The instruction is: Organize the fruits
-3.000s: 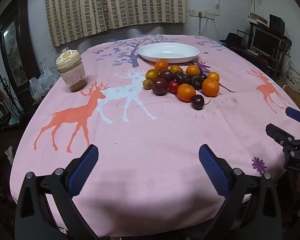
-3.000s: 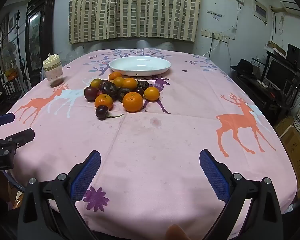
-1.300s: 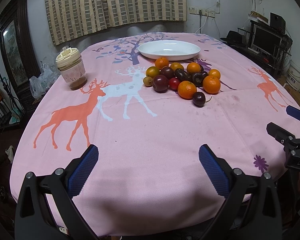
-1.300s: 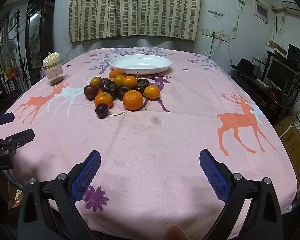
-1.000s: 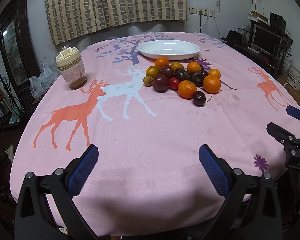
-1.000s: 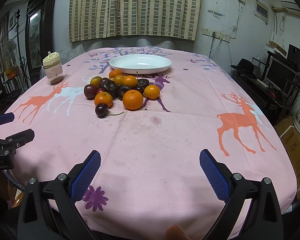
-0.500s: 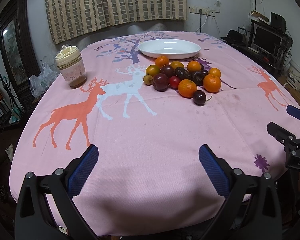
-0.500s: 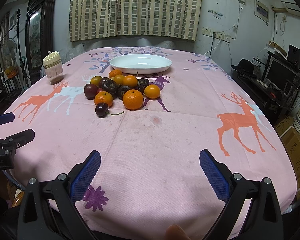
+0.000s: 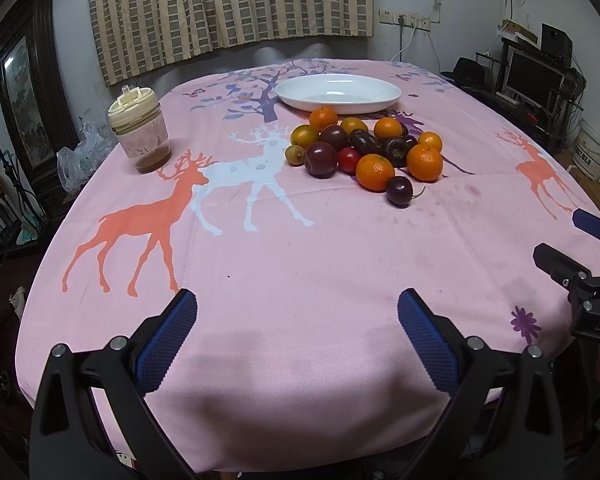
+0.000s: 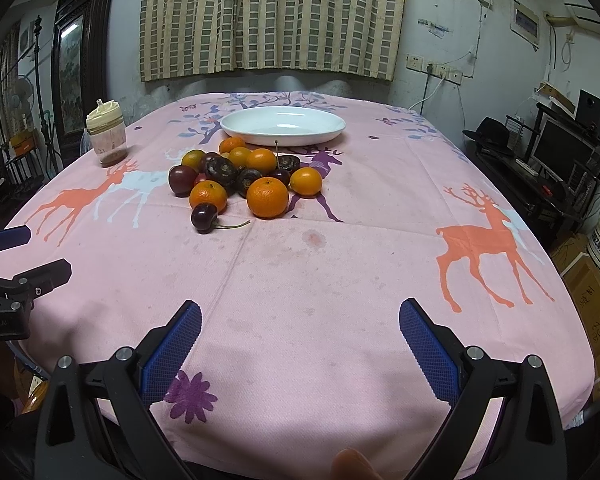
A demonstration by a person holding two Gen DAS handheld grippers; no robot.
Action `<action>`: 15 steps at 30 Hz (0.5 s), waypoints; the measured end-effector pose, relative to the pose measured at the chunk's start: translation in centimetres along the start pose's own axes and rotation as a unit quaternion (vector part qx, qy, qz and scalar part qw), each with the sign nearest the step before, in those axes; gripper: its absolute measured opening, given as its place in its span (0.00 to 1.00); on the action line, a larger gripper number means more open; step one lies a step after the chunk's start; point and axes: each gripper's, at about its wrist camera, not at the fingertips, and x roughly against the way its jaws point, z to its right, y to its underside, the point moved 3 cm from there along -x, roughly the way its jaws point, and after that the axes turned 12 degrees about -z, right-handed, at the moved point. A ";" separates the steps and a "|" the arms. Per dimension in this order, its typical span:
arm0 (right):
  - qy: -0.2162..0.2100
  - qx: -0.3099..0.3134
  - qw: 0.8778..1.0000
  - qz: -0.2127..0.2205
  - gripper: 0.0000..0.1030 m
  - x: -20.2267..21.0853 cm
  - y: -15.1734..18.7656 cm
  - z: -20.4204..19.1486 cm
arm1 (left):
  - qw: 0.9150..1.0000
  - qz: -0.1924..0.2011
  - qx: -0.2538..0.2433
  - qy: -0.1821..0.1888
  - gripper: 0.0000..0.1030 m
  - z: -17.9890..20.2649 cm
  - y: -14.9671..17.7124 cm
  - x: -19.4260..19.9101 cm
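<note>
Both the left gripper [image 9: 298,330] and the right gripper [image 10: 300,332] hover with jaws spread wide and empty over the near edge of the pink deer-print tablecloth [image 9: 300,248]. The fruit pile [image 9: 364,148] of oranges, plums and cherries sits just before the white oval dish [image 9: 338,92], well apart from both grippers.

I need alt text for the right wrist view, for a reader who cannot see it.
The open right gripper hovers over the near edge of a pink deer-print tablecloth, holding nothing. Farther back, a pile of fruits lies in front of an empty white plate; a lidded jar stands far left.
</note>
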 end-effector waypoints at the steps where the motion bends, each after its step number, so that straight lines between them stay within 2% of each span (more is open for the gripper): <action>1: -0.002 0.000 1.000 -0.001 0.96 -0.2 0.0 0.0 | 1.000 -0.001 0.000 0.001 0.96 0.0 0.0 -0.1; 8: -0.043 0.012 0.999 -0.009 0.96 -0.9 -0.8 -0.7 | 0.999 -0.010 0.017 0.030 0.96 -1.2 -0.5 -2.0; 11: -0.053 0.033 0.998 -0.020 0.83 -2.1 -2.4 -1.7 | 0.999 -0.020 0.023 0.045 0.96 -1.8 -1.2 -3.1; 12: -0.063 0.036 0.997 -0.024 0.74 -2.5 -2.9 -2.0 | 0.998 -0.019 0.025 0.047 0.96 -2.0 -1.5 -3.3; 13: -0.087 0.040 0.995 -0.034 0.66 -3.2 -3.7 -2.5 | 0.998 -0.016 0.027 0.047 0.96 -2.3 -1.7 -3.4; 15: -0.123 0.046 0.990 -0.056 0.59 -4.6 -4.9 -3.4 | 0.998 -0.009 0.028 0.051 0.96 -2.8 -2.1 -3.6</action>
